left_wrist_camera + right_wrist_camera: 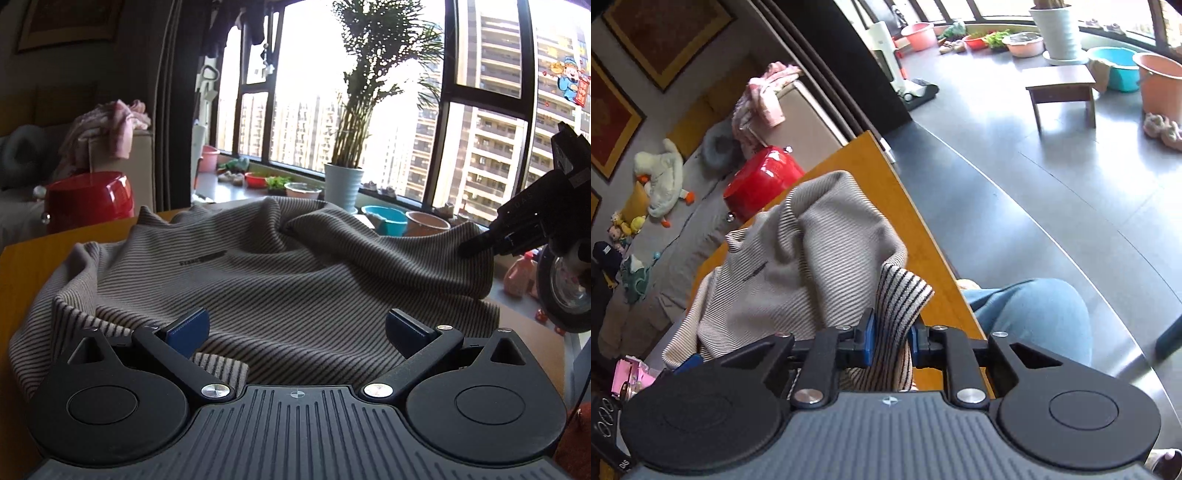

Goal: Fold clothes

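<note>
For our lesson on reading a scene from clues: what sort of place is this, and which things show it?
Most likely a living room in a high-rise flat. A sofa holds soft toys, washbasins and a potted plant line the big windows, and apartment towers stand outside.

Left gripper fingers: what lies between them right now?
Only striped sweater fabric lies between the open left gripper fingers, ungripped, in the left wrist view.
</note>
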